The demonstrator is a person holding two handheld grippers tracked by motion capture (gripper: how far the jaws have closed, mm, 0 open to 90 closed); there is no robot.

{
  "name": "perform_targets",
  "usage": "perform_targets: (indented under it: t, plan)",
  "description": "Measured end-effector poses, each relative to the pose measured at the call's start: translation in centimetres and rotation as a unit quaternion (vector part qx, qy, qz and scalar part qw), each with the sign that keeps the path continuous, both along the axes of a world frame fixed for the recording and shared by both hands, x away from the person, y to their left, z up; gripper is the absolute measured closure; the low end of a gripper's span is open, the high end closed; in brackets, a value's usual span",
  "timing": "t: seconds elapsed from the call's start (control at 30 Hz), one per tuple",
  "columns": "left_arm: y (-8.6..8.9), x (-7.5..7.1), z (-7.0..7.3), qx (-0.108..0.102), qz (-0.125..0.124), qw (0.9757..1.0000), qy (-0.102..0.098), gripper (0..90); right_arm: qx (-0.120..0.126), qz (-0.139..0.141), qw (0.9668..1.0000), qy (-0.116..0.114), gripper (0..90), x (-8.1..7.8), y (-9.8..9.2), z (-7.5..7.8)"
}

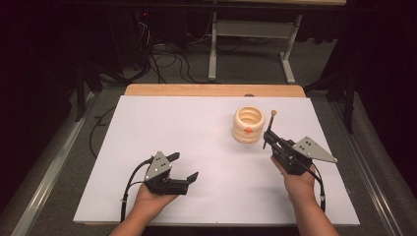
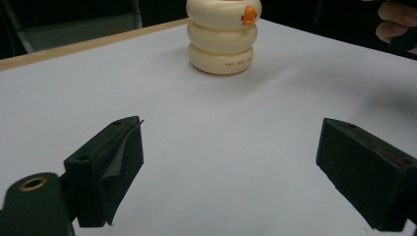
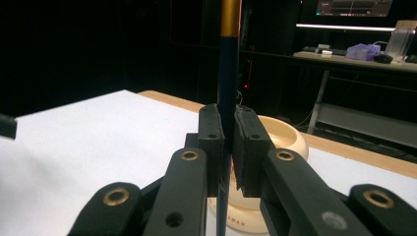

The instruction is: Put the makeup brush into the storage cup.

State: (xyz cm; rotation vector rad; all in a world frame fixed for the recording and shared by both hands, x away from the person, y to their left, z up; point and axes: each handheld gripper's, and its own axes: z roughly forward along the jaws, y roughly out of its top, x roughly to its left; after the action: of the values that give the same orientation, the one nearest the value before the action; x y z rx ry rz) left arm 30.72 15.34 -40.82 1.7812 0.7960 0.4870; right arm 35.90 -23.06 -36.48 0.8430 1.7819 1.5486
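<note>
Left gripper [image 1: 186, 166] resting low over the near-left part of the white table [image 1: 147, 128], jaws standing wide apart with nothing between them, cable trailing back past the person's left hand [image 1: 152, 196]. Sitting upright farther right, toward the far side: a cream ringed holder [image 1: 248, 124] bearing a small orange mark, well apart from that gripper, looming ahead in the left gripper view [image 2: 223, 35]. Hovering just beside the holder's right flank: right gripper [image 1: 268, 137], jaws pressing together on a thin dark brush [image 1: 271, 129], pale tip pointing up. Standing near vertical between the pads in the right gripper view: the brush handle [image 3: 227, 98], gold band above.
</note>
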Motion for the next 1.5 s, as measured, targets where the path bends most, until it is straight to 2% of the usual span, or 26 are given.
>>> perform_targets:
  t: [0.13,0.23,0.37,0.47,0.77,0.9,1.17,1.5]
  plan:
    - [0.4,-0.1,-0.5,-0.012,0.006,0.9999,0.001,8.7,-0.004,-0.004,1.0,-0.003,85.8,0.8,0.4,0.7]
    - [0.5,-0.1,-0.3,-0.013,0.005,0.9999,-0.002,8.7,0.006,-0.003,1.0,-0.002,85.8,1.5,1.0,1.5]
    - [0.6,-0.2,-0.5,-0.011,0.005,0.9999,-0.003,8.5,0.005,-0.006,1.0,-0.002,85.8,2.4,1.7,2.1]
    - [0.6,-0.2,-0.5,-0.008,0.003,1.0,-0.004,8.0,0.012,-0.01,0.9999,0.001,85.7,3.2,2.0,2.4]
    - [0.6,-0.3,-0.4,-0.017,0.002,0.9999,-0.004,6.8,0.008,-0.023,0.9997,0.006,85.7,5.5,2.6,2.8]
    - [0.6,-0.4,-0.4,-0.012,0.0,0.9999,-0.004,6.1,0.01,-0.028,0.9995,0.01,85.7,6.5,3.0,2.8]
    - [0.7,-0.5,-0.3,-0.013,0.001,0.9999,-0.006,4.7,-0.004,-0.039,0.9991,0.013,85.7,8.4,3.9,2.6]
    - [1.0,-0.7,-0.2,-0.015,0.002,0.9999,-0.008,4.4,-0.007,-0.049,0.9982,0.035,85.7,9.8,3.8,1.5]
